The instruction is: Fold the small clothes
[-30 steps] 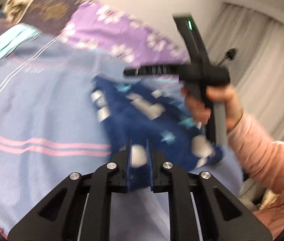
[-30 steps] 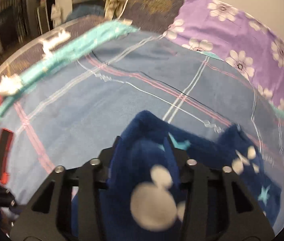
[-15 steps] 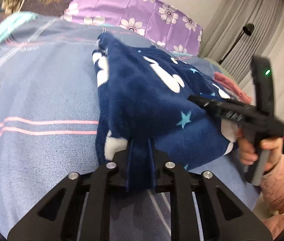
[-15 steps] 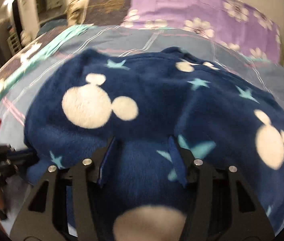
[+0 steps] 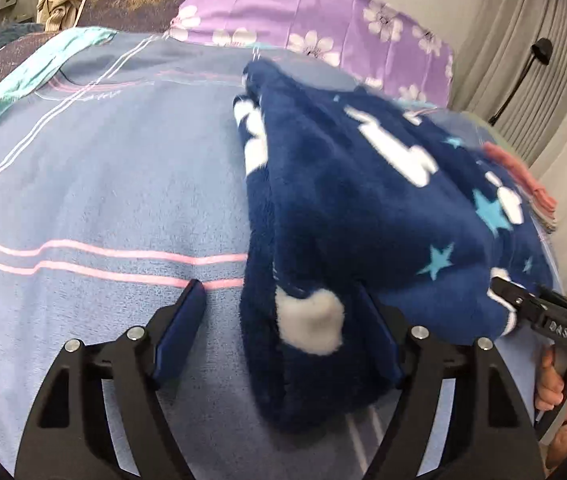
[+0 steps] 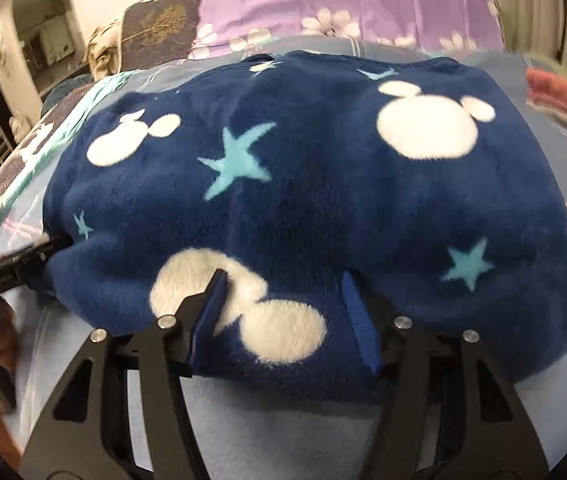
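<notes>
Your left gripper (image 5: 279, 320) has just been opening, the navy fleece garment (image 5: 363, 200) loose between its jaws; your right gripper (image 6: 283, 304) has too. That garment lies doubled on the blue bedsheet (image 5: 103, 180), so one fold looks done, more likely remain. Purple floral pillow (image 5: 315, 12) and pink folded cloth (image 6: 559, 96) sit clear.

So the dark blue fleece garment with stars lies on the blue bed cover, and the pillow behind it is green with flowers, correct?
Not quite. The pillow is purple with white flowers, as the left wrist view shows. The garment does lie on the bed cover.
</notes>
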